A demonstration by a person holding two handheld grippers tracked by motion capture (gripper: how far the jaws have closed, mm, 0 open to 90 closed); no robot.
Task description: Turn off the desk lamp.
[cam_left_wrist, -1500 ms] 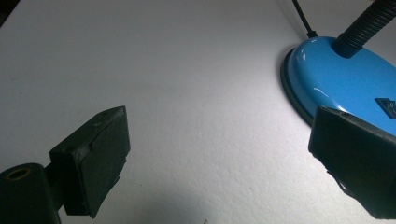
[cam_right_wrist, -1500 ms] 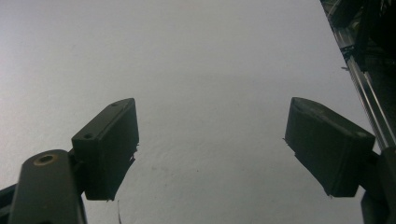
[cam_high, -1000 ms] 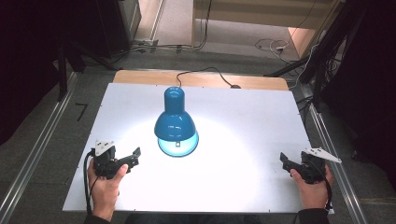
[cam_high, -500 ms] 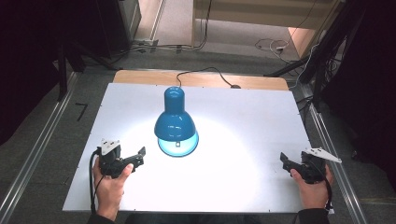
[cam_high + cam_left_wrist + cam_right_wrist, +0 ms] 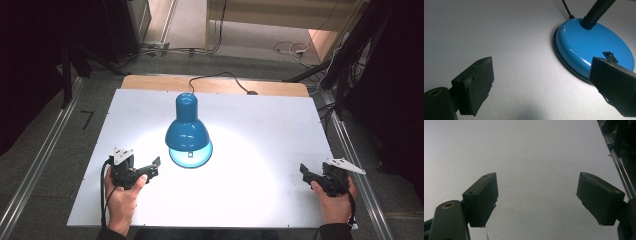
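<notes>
Near lamp base [image 5: 584, 50], black rocker switch [image 5: 611, 56].

My desk [image 5: 280, 150] has a white top that looks matt and a bit grainy up close, like thick paper or painted board. A strip of light wood [image 5: 150, 83] shows along its far edge. The lamp [image 5: 187, 130] is shiny blue, smooth like painted metal or hard plastic, and light gleams on its round base [image 5: 584, 47]. Its bendy neck [image 5: 599, 11] is black and ribbed. The little switch [image 5: 610, 56] looks like black plastic. My left gripper [image 5: 544, 82] has dull black pads that look rubbery and a bit scuffed. My right gripper [image 5: 536, 202] looks the same, matt black.
</notes>
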